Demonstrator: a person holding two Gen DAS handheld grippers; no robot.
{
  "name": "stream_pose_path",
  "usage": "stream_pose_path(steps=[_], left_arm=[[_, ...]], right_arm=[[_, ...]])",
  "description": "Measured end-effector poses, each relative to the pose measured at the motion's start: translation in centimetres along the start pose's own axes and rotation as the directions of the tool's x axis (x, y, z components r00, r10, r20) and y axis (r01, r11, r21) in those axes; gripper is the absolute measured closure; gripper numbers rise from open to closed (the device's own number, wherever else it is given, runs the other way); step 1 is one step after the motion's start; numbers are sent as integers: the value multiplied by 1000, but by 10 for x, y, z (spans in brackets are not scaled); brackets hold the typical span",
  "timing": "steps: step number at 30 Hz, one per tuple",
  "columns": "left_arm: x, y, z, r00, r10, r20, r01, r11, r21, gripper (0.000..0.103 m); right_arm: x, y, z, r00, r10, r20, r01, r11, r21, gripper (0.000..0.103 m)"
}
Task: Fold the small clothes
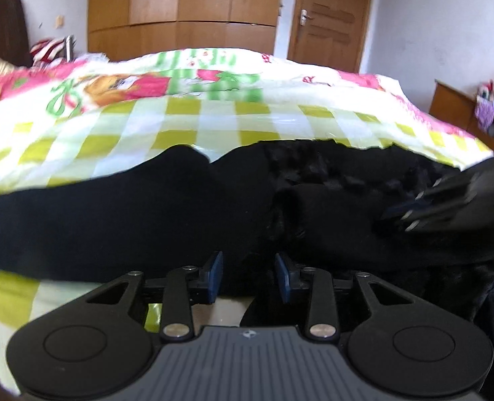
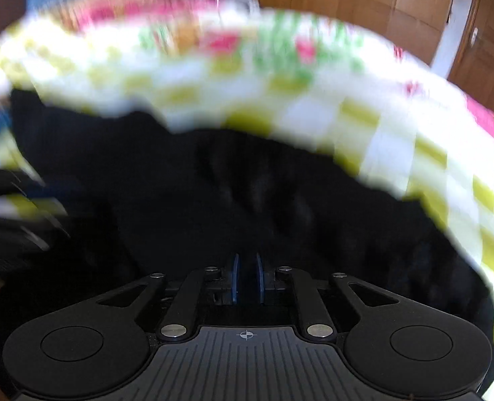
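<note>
Black garment spread across near edge of bed, over green-and-white checked sheet; right part rumpled. Left gripper low over garment's near hem, blue pads apart, nothing pinched between them. Right gripper over dark fabric, pads narrowly parted; cloth between them cannot be told, view blurred. Right gripper also visible at garment's right end in left wrist view. Wooden wardrobe and door beyond far edge of bed.

Bed with checked sheet; behind it wooden wardrobe, door to wardrobe's right, white walls.
</note>
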State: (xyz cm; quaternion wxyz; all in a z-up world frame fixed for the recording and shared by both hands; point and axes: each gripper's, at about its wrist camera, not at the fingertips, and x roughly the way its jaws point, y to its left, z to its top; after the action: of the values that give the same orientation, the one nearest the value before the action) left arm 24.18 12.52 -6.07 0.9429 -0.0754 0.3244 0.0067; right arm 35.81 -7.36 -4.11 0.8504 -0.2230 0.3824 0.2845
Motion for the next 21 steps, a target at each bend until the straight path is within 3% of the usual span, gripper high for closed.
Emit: stream_pose_path(steps=[1,4,7,9,12,15,18,21], left_arm=[[-5,4,0,1000,-2,10,2,1000,-19,55],[-19,10,-2,999,2,48,1,999,-52,55],[-26,13,-6,998,-1,63,6,996,-84,55],[-32,15,-9,997,25,71,-19,996,-84,55],[-41,21,-16,997,34,64,-27,994,-107,55],[-52,29,-25,995,61,78,-52,993,-106,55],[-59,42,-22,992,85,96,-72,989,-130,55],[-70,61,-20,986,112,127,-88,980,-179,54]], right_arm=[[5,0,0,1000,-29,8,29,1000,-9,91],[-1,-8,16,997,-69,21,66,992,110,85],[-16,9,24,991,-82,110,78,996,41,85],[-12,22,27,993,-23,114,20,999,25,86],[16,42,30,1000,0,-19,0,1000,3,86],[7,55,46,999,-18,29,18,1000,-3,85],[-8,81,76,994,36,103,-31,998,-49,85],[-11,121,107,979,147,138,-131,985,-115,85]])
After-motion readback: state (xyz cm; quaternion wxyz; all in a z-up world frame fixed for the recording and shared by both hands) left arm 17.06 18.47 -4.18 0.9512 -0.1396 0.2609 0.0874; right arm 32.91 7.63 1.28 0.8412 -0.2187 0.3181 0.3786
